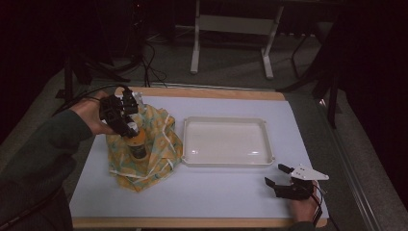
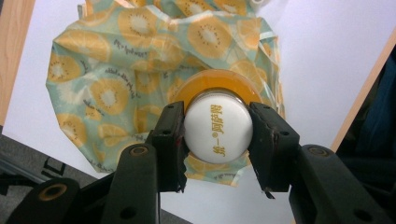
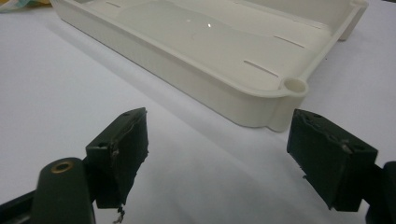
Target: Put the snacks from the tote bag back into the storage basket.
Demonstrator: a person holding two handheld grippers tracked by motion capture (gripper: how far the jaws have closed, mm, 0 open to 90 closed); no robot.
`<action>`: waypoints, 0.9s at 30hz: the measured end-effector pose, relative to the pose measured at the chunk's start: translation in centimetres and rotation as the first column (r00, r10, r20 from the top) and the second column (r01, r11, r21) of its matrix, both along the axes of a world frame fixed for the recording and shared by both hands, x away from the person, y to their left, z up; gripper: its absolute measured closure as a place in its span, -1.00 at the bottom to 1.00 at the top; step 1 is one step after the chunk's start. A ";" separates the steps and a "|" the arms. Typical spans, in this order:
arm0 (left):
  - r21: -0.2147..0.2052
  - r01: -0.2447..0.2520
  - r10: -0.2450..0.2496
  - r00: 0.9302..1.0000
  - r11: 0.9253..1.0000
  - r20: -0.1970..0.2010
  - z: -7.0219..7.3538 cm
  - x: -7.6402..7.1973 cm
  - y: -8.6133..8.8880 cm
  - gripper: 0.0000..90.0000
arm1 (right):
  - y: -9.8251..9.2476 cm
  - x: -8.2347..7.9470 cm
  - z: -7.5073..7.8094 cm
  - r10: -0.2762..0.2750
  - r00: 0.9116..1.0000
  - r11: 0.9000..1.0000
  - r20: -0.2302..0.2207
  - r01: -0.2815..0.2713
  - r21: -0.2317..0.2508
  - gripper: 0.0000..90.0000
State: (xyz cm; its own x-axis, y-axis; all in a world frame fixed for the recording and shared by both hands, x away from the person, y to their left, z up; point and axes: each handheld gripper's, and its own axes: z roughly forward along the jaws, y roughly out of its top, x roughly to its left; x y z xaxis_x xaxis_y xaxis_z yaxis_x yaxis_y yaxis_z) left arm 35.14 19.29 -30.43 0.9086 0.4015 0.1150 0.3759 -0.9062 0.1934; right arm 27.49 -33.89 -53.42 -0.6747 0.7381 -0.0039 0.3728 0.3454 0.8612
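An orange bottle [image 1: 138, 144] with a white cap [image 2: 218, 133] stands on a crumpled cloth [image 1: 149, 159] printed with yellow fruit slices, at the table's left. My left gripper [image 1: 129, 126] is shut on the cap from above, and its two black jaws press the cap's sides in the left gripper view [image 2: 218, 140]. Beside the cloth, mid-table, sits a white tray [image 1: 226, 161] with nothing in it. My right gripper [image 1: 277, 175] rests open near the front right of the table, with the tray's corner [image 3: 292, 88] just beyond its jaws.
The work surface is a white sheet [image 1: 216, 192] on a wooden-edged table [image 1: 202, 222]. Metal stand legs [image 1: 195, 53] and cables [image 1: 151, 67] lie on the floor beyond the far edge. A small white object [image 2: 259, 3] peeks out past the cloth.
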 end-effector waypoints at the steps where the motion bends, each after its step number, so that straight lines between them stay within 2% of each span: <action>1: -0.001 0.003 -0.003 1.000 1.000 0.002 0.1 0.0 -0.1 0.30 | 0.0 0.0 0.0 0.000 1.000 1.000 0.000 0.000 -0.001 -0.55; 13: 0.009 0.033 -0.033 0.999 0.999 0.018 1.3 -0.2 -1.0 0.30 | 0.0 0.0 0.0 0.001 1.000 1.000 0.002 -0.001 0.003 -0.56; 27: 0.012 0.032 -0.033 0.999 0.999 0.028 2.4 -0.3 -1.4 0.30 | 0.0 0.0 0.0 0.001 1.000 1.000 0.000 -0.001 0.004 -0.56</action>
State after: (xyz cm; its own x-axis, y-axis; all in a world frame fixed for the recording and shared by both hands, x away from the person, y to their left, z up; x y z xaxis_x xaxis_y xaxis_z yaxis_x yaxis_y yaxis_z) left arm 34.85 17.92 -28.05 0.9174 0.3703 0.1455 0.3407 -0.9201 0.1934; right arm 27.48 -33.92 -53.41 -0.6756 0.7372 -0.0014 0.3723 0.3427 0.8625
